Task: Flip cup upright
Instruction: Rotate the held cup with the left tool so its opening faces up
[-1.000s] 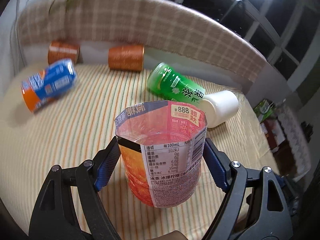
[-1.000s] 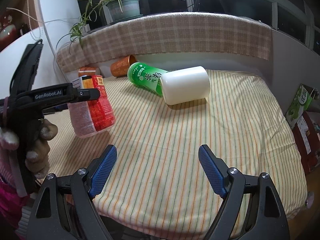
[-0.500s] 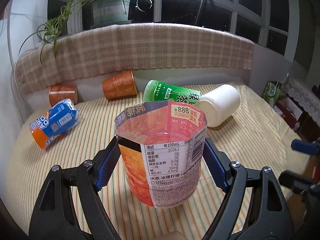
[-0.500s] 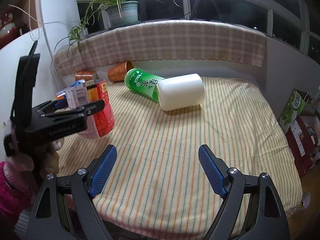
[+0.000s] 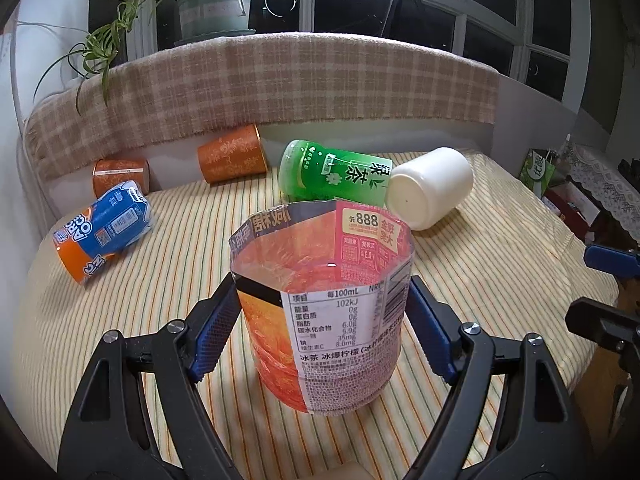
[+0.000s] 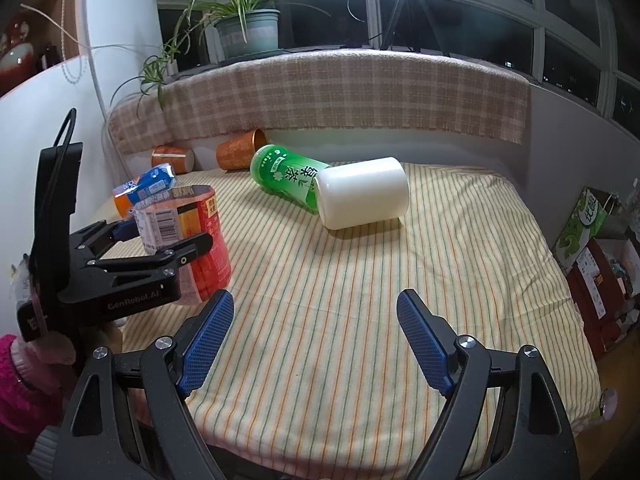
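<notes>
My left gripper [image 5: 322, 320] is shut on the red cup [image 5: 324, 312], a cut-off clear bottle with a red and orange label. The cup stands upright, open end up, its base on or just above the striped cloth [image 5: 480, 280]. In the right wrist view the cup [image 6: 200, 240] is at the left, held by the left gripper [image 6: 160, 244]. My right gripper [image 6: 314, 342] is open and empty over the near part of the cloth.
A white cup [image 5: 430, 188], a green cup [image 5: 336, 176], a blue and orange cup [image 5: 102, 230] and two orange cups [image 5: 232, 160] [image 5: 120, 172] lie on their sides farther back. A plaid-covered ledge [image 5: 280, 80] rises behind. The table edge is at the right, with boxes [image 6: 584, 220] beyond.
The left gripper has turned the red cup from tilted to upright and lowered it toward the cloth. The right gripper has stayed open and nearly still.
</notes>
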A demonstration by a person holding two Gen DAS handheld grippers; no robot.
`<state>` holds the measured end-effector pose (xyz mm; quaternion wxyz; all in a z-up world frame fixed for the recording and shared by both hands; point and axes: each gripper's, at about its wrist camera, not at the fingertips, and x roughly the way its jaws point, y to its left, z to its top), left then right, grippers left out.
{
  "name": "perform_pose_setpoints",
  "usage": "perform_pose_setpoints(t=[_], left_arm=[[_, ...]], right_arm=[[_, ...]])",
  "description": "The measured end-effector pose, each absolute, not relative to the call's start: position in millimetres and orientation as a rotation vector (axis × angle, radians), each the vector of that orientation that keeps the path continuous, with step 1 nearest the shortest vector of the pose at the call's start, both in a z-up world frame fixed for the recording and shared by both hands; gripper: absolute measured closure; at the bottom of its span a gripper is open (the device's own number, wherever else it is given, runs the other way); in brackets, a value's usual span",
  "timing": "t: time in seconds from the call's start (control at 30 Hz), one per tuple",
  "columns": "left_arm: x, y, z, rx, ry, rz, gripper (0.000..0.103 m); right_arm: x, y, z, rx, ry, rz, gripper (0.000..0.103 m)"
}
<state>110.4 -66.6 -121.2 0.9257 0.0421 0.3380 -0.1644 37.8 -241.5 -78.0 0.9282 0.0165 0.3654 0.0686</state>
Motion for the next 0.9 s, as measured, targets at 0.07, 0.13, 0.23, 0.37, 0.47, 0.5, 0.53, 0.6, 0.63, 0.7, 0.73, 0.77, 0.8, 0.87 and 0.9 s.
perform_pose_setpoints(t=[0.07,0.13,0.23,0.37,0.47,0.5,0.53,0.6,0.63,0.7,0.73,0.77,0.8,0.87,0.9], left_arm=[[108.7,-66.2,-121.1,0.080,0.698,-0.344,0.020],[107.0,-65.1,-120.9,0.077,0.707,-0.353,0.020],[104.0,-63.0,-120.8,0.076,0.715,-0.363,0.020],[101.2,-59.9,-121.0,0.079,0.730,-0.384,0.020],[98.2,-57.7,-121.1,0.081,0.738,-0.391,0.019],[97.3,-56.7,-121.3,0.080,0.745,-0.391,0.018],[96.4,-55.9,-121.3,0.077,0.750,-0.398,0.018],[94.0,-55.5,-120.9,0.079,0.758,-0.406,0.014],[92.4,-55.3,-120.8,0.083,0.756,-0.404,0.012],[88.4,-54.5,-119.3,0.090,0.747,-0.406,0.011],[86.3,-53.6,-118.3,0.093,0.744,-0.405,0.011],[83.7,-52.0,-116.9,0.094,0.740,-0.401,0.011],[81.6,-50.4,-115.7,0.090,0.738,-0.398,0.011],[75.7,-45.2,-111.7,0.078,0.729,-0.398,0.011],[70.6,-41.8,-108.5,0.077,0.717,-0.393,0.011]], right_arm=[[38.0,-241.8,-77.9,0.033,0.749,0.140,0.019],[37.6,-241.4,-77.4,0.033,0.747,0.140,0.019],[37.3,-241.3,-77.0,0.034,0.746,0.138,0.019],[36.2,-241.2,-75.9,0.036,0.744,0.137,0.019],[35.9,-241.3,-75.2,0.038,0.745,0.140,0.019],[35.8,-240.7,-74.8,0.036,0.744,0.140,0.019],[35.8,-240.0,-74.3,0.034,0.744,0.140,0.019],[35.5,-239.1,-73.6,0.034,0.744,0.141,0.019],[35.0,-238.6,-73.4,0.034,0.743,0.142,0.019],[33.6,-237.6,-72.5,0.033,0.741,0.144,0.019],[32.9,-237.1,-72.0,0.033,0.739,0.146,0.019],[31.6,-236.3,-71.2,0.033,0.734,0.148,0.019],[30.3,-235.6,-70.3,0.033,0.730,0.148,0.019],[27.9,-234.5,-68.7,0.033,0.720,0.149,0.019],[27.0,-234.0,-67.6,0.034,0.715,0.149,0.019]])
